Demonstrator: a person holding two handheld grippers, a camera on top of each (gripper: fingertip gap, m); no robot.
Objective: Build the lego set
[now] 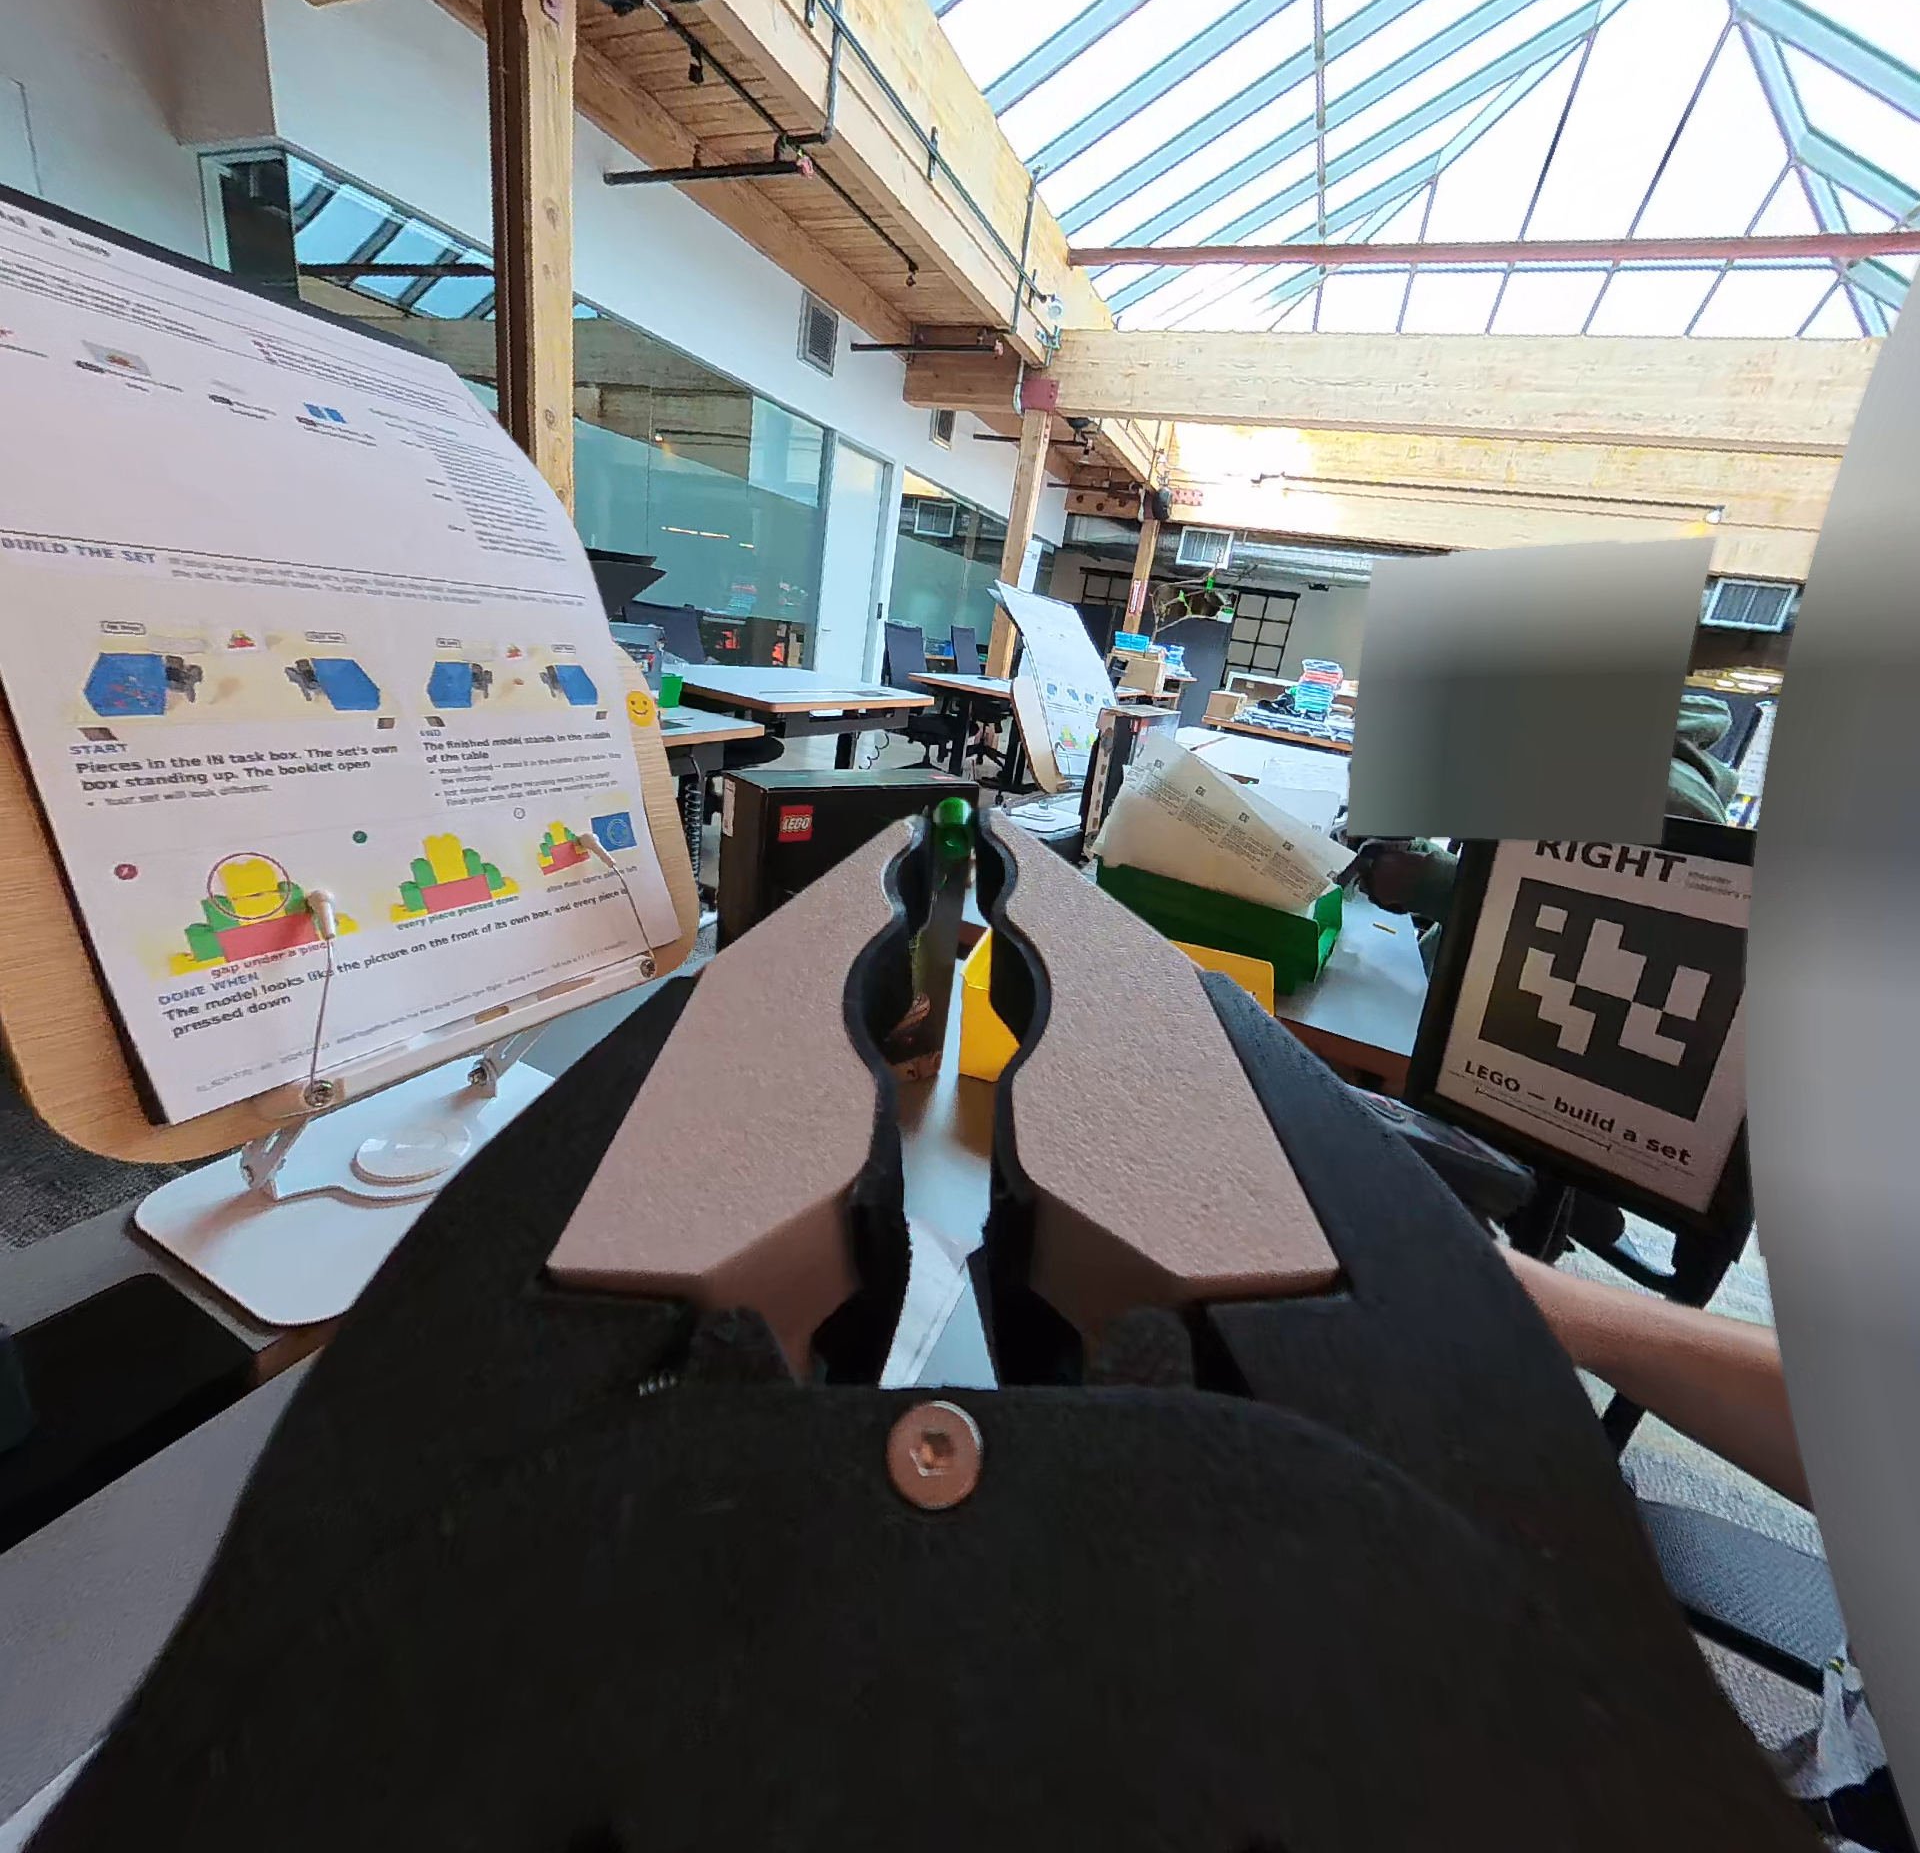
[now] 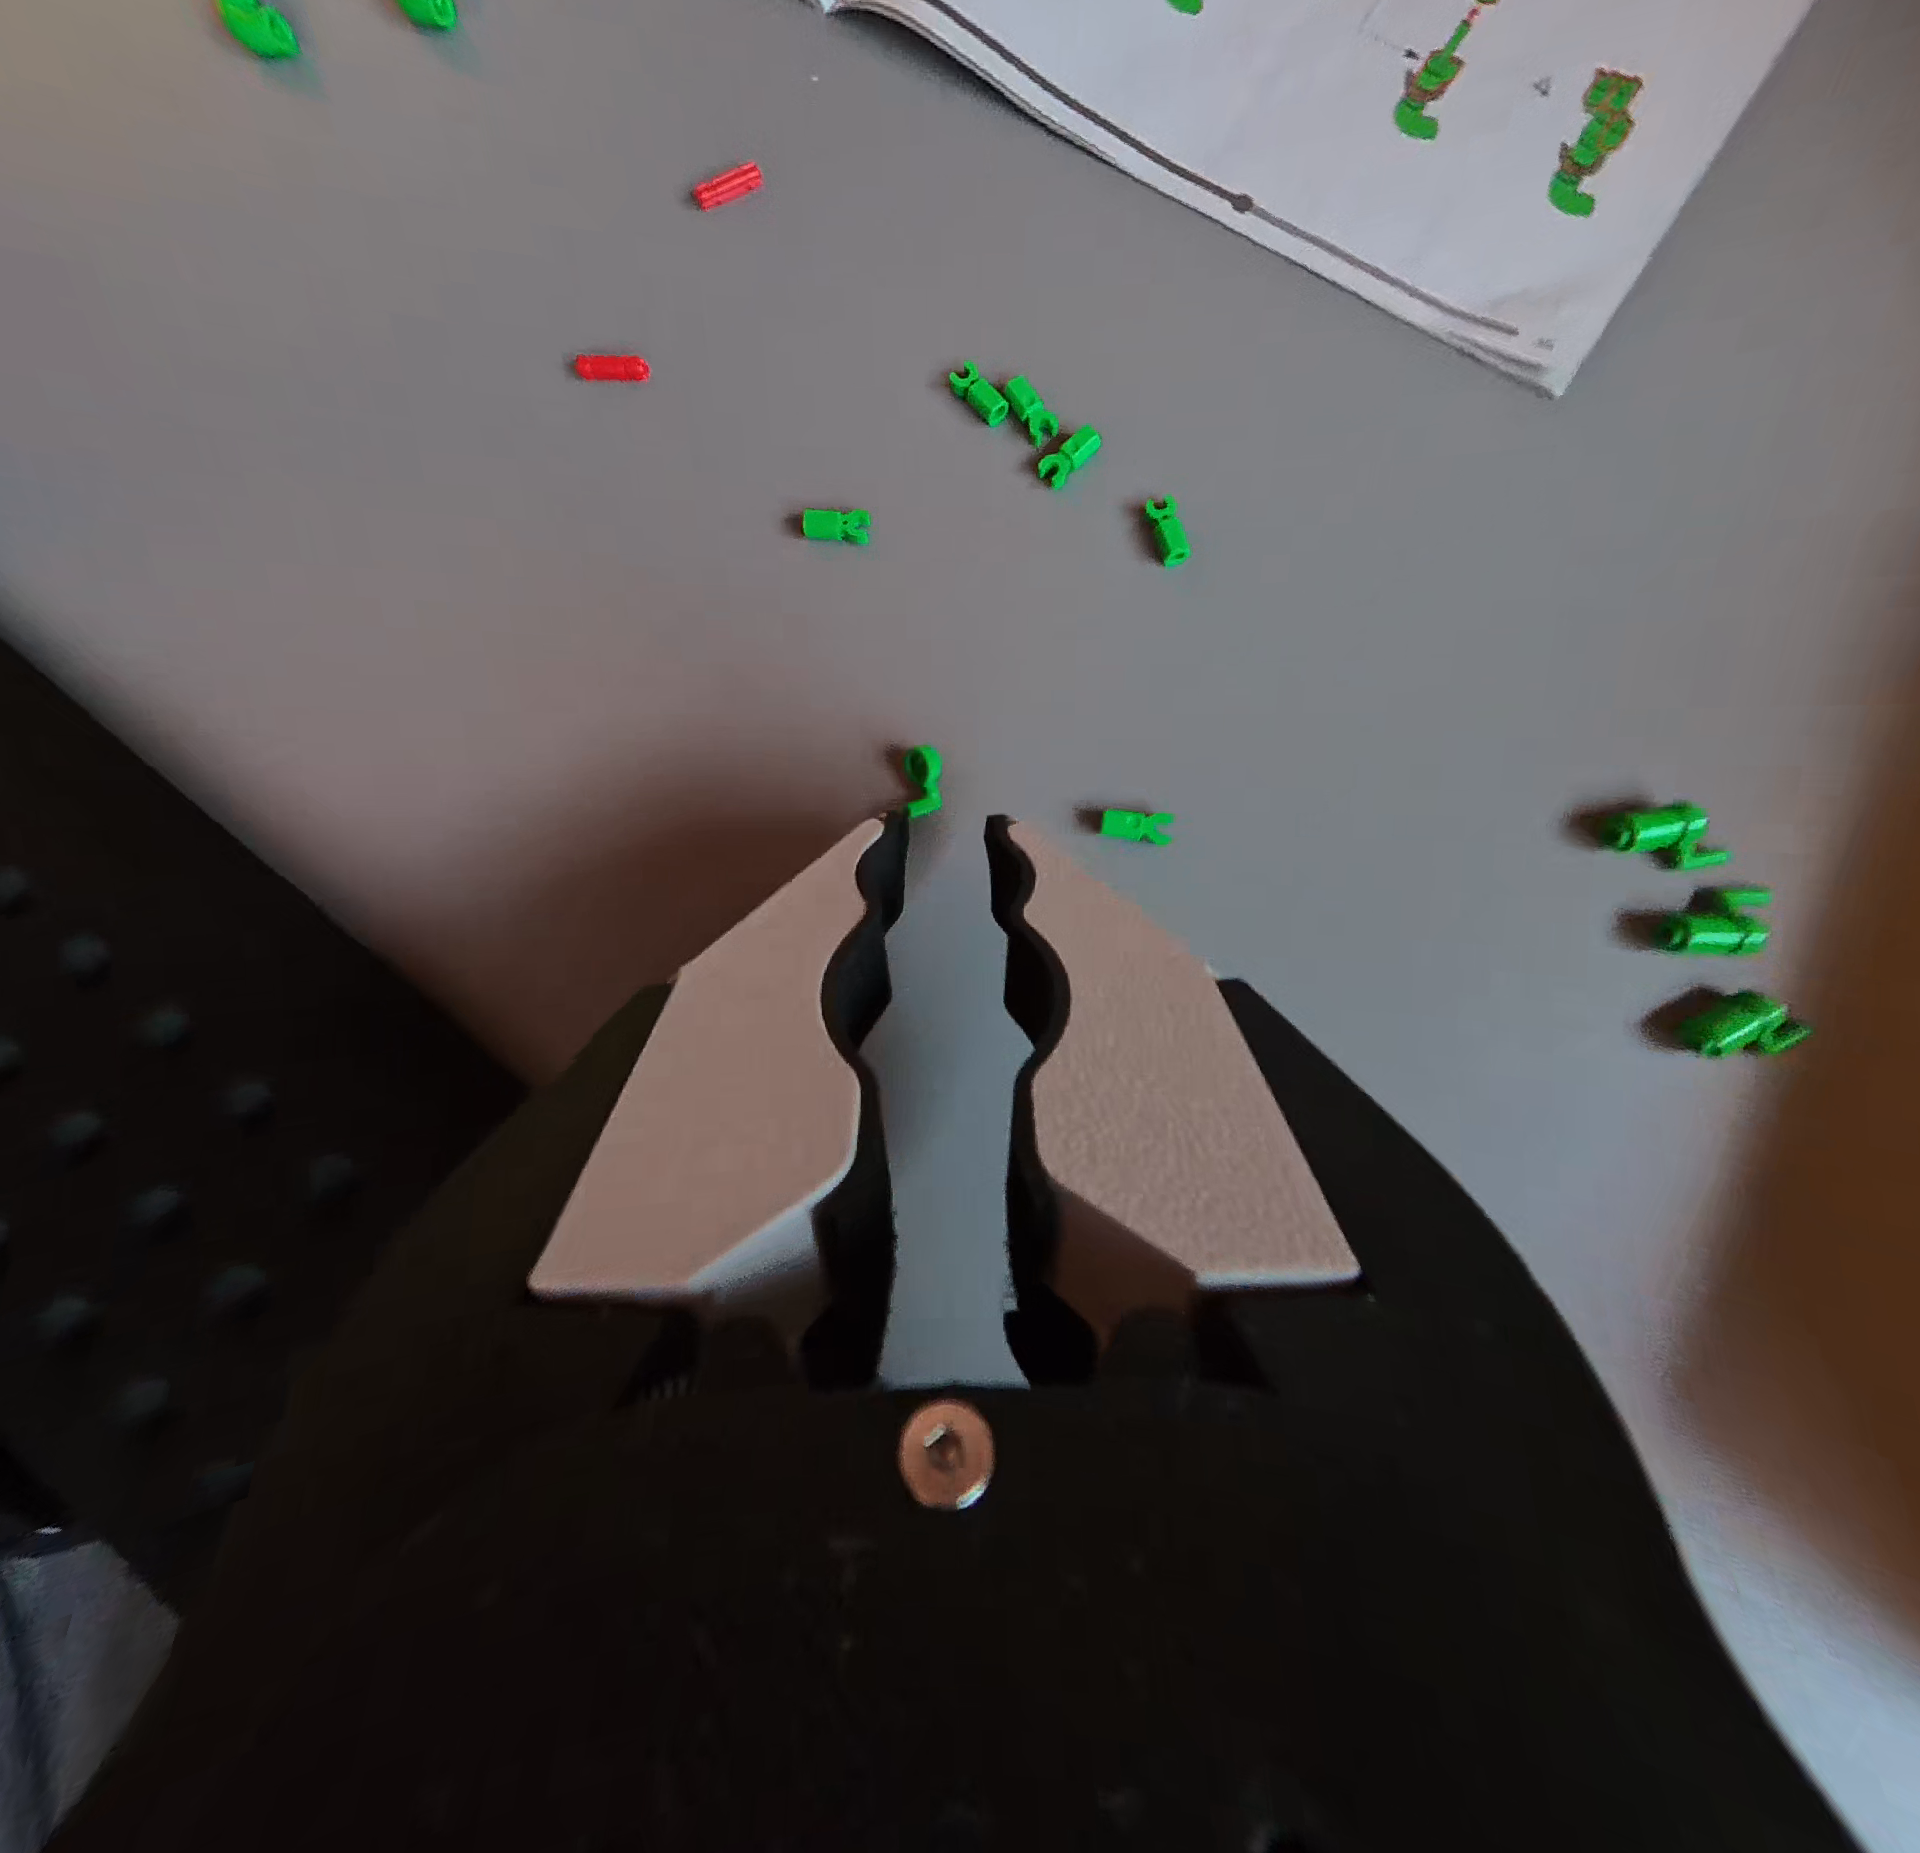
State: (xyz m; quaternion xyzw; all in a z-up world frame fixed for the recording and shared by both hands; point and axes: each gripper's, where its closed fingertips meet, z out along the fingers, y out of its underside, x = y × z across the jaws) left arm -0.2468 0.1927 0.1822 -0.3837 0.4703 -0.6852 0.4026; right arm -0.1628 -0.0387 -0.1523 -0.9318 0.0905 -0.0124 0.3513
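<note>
Two grippers, two very different jobs right now. Your left gripper (image 1: 948, 847) is raised off the table and pinching a thin green stem piece (image 1: 940, 910) between its tips, jaws nearly closed around it, the rounded green end poking out on top. Behind it you've got the instruction sheet on its stand (image 1: 312, 723) to the left, a black set box (image 1: 821, 847) standing upright, a yellow bin (image 1: 982, 1014) and a green bin (image 1: 1216, 920) stuffed with paper bags.

Your right gripper (image 2: 945, 821) points down at the grey table (image 2: 416, 556), jaws a narrow gap apart and holding nothing. A small green clip piece (image 2: 921, 780) sits right at the left fingertip (touching or just beside it, can't tell). Another clip (image 2: 1136, 824) lies just right of the tips. More green clips (image 2: 1023, 421) are scattered farther ahead, two red pins (image 2: 613, 367) off to the left, three stubby green assemblies (image 2: 1704, 930) at the right, and the open booklet (image 2: 1351, 141) up top.
</note>
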